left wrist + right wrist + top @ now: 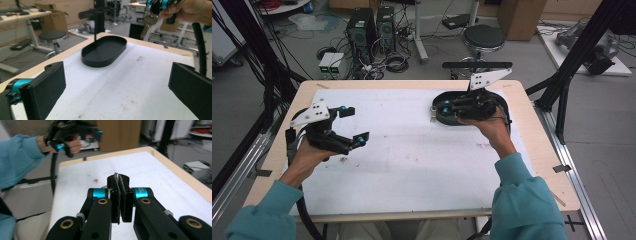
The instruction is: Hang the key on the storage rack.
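Note:
A black oval tray lies at the table's far right, with a black T-shaped stand rising at its back. My right gripper hovers over the tray's left end, shut on a bunch of keys that dangles below it in the left gripper view. In the right gripper view the pads are pressed together on a thin metal edge. My left gripper is open over the mat's left side, nothing between its pads. The tray looks empty.
A white mat covers most of the wooden table. Beyond the far edge stand a stool, computer towers and a cardboard box. Black frame struts rise at the right.

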The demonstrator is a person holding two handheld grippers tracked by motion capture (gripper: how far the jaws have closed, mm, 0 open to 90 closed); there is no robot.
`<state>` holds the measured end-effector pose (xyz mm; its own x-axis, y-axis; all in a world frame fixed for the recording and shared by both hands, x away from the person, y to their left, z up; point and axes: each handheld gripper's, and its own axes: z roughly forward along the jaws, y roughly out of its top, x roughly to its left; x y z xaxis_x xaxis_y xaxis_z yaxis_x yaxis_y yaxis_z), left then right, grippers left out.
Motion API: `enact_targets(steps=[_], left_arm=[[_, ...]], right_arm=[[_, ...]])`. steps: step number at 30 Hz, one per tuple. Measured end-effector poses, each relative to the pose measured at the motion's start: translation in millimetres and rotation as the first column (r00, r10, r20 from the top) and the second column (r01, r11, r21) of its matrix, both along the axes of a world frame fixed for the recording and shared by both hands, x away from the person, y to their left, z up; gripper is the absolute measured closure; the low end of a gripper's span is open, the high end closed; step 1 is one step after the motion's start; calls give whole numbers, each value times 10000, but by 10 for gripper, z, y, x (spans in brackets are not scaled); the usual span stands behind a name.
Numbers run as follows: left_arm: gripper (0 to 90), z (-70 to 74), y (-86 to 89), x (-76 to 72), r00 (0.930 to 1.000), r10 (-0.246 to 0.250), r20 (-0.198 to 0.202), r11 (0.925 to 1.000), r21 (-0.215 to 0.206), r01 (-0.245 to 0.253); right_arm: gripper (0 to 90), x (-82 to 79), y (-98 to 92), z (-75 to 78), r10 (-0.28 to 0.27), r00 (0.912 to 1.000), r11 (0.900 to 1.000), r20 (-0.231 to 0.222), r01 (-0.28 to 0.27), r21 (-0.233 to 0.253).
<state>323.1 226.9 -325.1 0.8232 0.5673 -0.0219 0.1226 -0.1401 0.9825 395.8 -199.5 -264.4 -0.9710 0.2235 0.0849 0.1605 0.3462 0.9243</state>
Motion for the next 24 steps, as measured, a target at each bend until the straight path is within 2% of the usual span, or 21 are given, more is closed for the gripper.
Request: enact_targets(steps=[3,7,12,17,21,24], left_arm=[[17,-137,150,-54,9987,504,-6,9987,-119,-504],[17,-312,310,-131,9933,1154,68,9932,-180,-1153],[17,-537,451,-236,9899,1407,163,9896,-321,-1401],[17,-692,527,-321,9845,1703,426,9853,-211,-1695],[17,-817,599,-386,9725,2202,754,9754,-266,-2188],[17,-906,648,-433,9655,2499,727,9681,-347,-2480]], right_arm=[[891,43,-103,52,-342,9994,9994,86,342,-20],[890,112,-217,133,-881,9961,9951,2,880,-444],[891,248,-386,233,-1575,9875,9860,75,1577,-544],[891,391,-516,282,-2051,9787,9762,24,2047,-714],[890,509,-597,320,-2370,9714,9684,139,2373,-772],[890,597,-643,351,-2514,9678,9637,103,2513,-903]])
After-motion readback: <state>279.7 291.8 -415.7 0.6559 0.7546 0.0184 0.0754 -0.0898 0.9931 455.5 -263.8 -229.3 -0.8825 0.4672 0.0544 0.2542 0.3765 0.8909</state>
